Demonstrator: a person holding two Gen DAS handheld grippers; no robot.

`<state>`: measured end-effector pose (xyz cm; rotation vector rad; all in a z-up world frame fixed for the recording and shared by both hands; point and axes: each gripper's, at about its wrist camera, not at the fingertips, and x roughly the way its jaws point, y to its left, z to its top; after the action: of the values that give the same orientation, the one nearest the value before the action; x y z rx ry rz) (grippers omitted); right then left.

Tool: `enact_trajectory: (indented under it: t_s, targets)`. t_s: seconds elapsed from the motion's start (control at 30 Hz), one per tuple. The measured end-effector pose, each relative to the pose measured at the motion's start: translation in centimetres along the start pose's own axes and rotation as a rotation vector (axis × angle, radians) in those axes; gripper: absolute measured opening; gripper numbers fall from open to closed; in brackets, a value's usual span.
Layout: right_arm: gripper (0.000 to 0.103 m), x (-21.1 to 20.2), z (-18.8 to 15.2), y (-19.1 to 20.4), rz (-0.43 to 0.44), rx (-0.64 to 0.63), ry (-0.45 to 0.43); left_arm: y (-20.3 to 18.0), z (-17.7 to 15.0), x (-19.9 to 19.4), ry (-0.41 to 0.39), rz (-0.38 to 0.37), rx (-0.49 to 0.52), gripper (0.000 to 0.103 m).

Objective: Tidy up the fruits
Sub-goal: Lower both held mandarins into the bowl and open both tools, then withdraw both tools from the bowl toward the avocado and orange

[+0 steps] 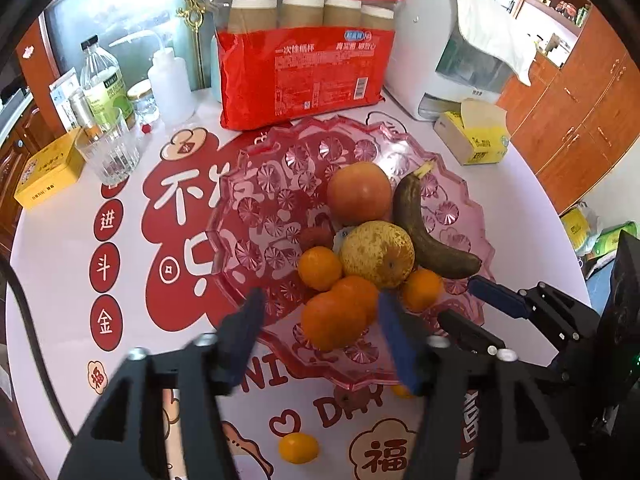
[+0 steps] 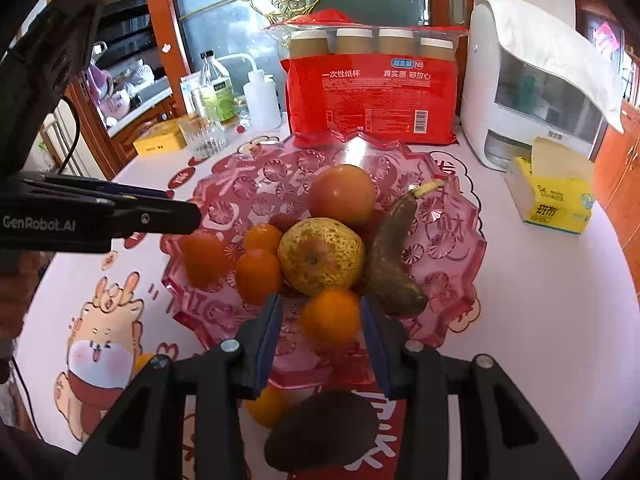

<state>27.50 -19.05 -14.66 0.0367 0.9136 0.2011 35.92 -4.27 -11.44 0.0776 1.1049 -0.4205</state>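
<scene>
Both tools hang over the near rim of the pink glass fruit dish [image 1: 472,236], and what matters next is which loose fruit lies under which tool. The left tool [image 1: 320,344] is spread wide with nothing between its pads; a tangerine [image 1: 334,320] at the dish's near edge shows in the gap, but whether the pads are level with it or above it I cannot tell. The right tool [image 2: 322,340] is likewise released, its pads either side of another tangerine [image 2: 331,317] that rests in the dish just beside the browned banana [image 2: 394,256]. The fruit not yet gathered sits on the tabletop [image 1: 60,264] nearer the person than the dish: a dark avocado [image 2: 320,432] directly below and behind the right tool's fingers, its long axis running roughly left to right across that view, an orange fruit [image 2: 266,408] touching or just beside it, and a small yellow-orange fruit [image 1: 298,447] below the left tool. So the avocado lies back toward the handle from the right tool — that tool is the nearer one and, by my reading, would need to draw back and drop before closing across the avocado's short width. The small yellow fruit falls to the left tool in the same way. In the dish an apple [image 1: 359,192] and a speckled pear [image 1: 378,254] fill the middle — free space lies on the dish's left half.
</scene>
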Motion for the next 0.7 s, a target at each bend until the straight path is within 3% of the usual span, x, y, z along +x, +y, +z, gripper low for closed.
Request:
enact_trajectory:
  t_s: [0.3,0.47,0.7]
  targets:
    - [0.052,-2.2,0.1,-0.6,-0.007,0.041,-0.032,0.4,-1.3,-2.4,-0.015,0.022,-0.033,0.064]
    - [0.053,-3.8,-0.5,-0.9,-0.018,0.073,-0.046,1.0,-3.1,-4.3,-0.041,0.021,-0.071,0.065]
    - [0.055,-5.5,-2.0,-1.6,-0.018,0.134,-0.038,1.9,-6.2,-5.3,-0.018,0.050,-0.124,0.065]
